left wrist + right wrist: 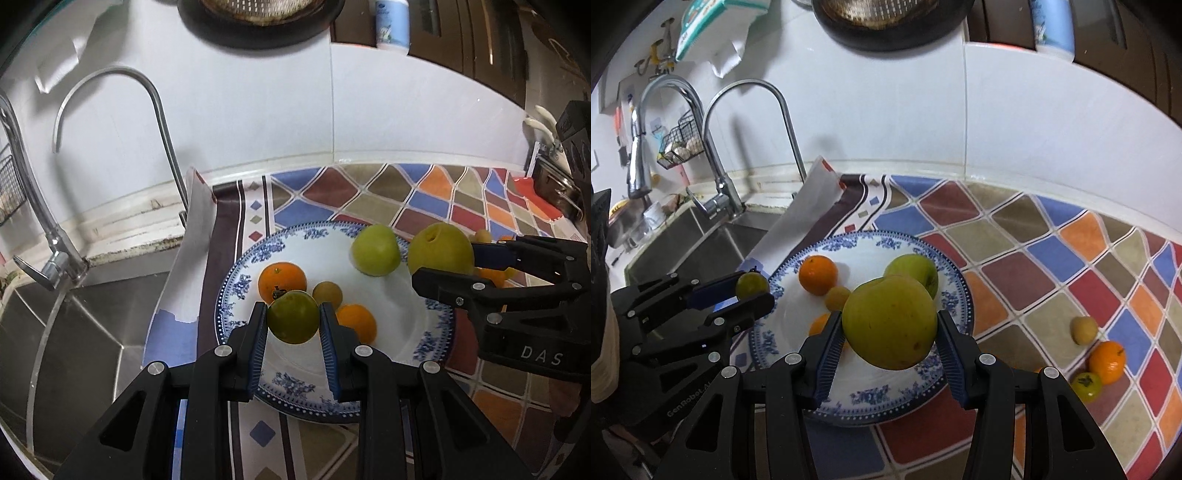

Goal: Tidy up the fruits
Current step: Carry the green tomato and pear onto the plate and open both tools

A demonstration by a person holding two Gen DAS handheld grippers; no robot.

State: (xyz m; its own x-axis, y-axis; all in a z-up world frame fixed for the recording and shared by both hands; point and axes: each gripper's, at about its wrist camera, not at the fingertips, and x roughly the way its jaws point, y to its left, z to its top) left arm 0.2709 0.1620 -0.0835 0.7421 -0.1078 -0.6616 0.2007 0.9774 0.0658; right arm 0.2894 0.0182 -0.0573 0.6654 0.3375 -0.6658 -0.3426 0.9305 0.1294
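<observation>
Between the blue-padded fingers (258, 332) of the left gripper (293, 325) sits a small green fruit (293, 316), pinched on both sides and held above the near part of the blue-patterned plate (236, 291). The right gripper (889, 334) likewise pinches a large yellow-green apple (890, 323) between its fingers (827, 354), over the plate's right half; from the left wrist view this apple (441, 249) hangs at the plate's far right rim.

On the plate lie an orange (282, 282), a small yellowish fruit (327, 294) just beside it, a second orange (357, 322) partly hidden behind the left gripper's right finger, and a green apple (376, 250) near the far rim.

The plate rests on a desk covered with a cloth of coloured diamonds (1052, 258). Further right on that cloth, well apart from the plate, lie three more fruits close together: a pale yellow one (1084, 329), an orange one (1107, 362) and a small green one (1087, 386).

Left of the plate a steel sink (92, 314) drops below the desk, with a curved tap (110, 107) standing at its back edge against the white wall.
</observation>
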